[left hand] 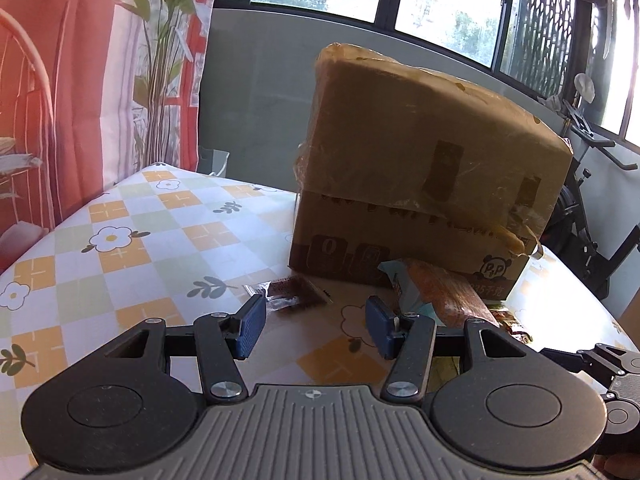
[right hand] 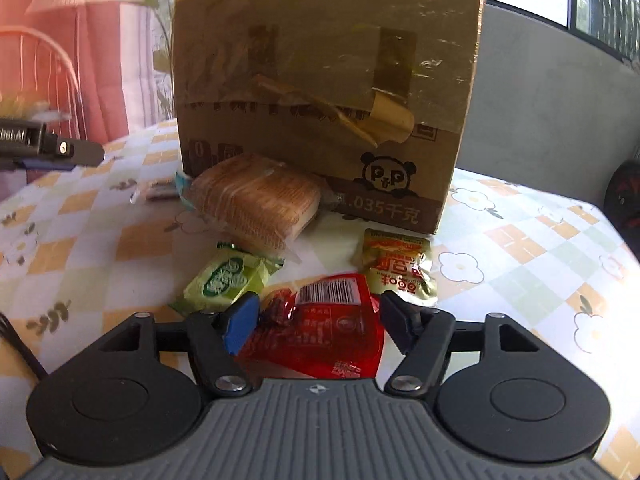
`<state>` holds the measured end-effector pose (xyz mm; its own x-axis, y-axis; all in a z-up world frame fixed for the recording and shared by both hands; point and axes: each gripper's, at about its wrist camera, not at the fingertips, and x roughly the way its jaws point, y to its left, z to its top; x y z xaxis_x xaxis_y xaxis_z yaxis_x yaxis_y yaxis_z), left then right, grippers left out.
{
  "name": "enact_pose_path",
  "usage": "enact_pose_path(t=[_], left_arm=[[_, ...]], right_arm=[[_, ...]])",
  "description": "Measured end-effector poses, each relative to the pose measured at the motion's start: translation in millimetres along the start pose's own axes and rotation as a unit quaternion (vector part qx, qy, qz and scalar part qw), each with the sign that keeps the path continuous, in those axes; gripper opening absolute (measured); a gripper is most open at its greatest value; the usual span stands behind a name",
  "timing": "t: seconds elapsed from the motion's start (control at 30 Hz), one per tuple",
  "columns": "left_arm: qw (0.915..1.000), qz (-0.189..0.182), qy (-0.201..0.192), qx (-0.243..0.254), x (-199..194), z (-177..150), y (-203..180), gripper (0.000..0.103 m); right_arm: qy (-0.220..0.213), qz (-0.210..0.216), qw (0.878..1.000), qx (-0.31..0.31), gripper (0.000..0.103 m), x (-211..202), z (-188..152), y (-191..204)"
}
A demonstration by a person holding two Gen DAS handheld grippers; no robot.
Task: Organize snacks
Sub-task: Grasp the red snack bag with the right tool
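Right wrist view shows the right tongs spread over a red foil snack packet lying on the checkered flower-print desk, pads not pressing it. Left tongs gape empty near a small brown clear-wrapped snack, before the taped brown cardboard box.

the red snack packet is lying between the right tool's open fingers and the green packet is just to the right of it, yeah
Not quite. In the right wrist view the red snack packet does lie between the open fingers of the right tool, but the green packet sits just to its left, not its right. What lies to the right is the yellow packet.
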<state>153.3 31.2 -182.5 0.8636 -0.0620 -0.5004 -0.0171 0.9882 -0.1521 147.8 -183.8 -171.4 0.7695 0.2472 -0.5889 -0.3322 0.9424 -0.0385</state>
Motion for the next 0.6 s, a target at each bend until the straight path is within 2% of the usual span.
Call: enact_pose_path(t=[0.27,0.6], left_arm=[[0.9998,0.005,0.015,0.012,1.8,-17.7,-0.2,0.057],[0.9994,0.001,0.027,0.019,4.4,-28.4,-3.3,0.057]], right_arm=[[-0.007,-0.014,0.999,-0.028,0.068,-1.3,-1.3,8.3],[-0.015,-0.006,1.0,-0.015,0.047,-4.0,-1.3,4.0]])
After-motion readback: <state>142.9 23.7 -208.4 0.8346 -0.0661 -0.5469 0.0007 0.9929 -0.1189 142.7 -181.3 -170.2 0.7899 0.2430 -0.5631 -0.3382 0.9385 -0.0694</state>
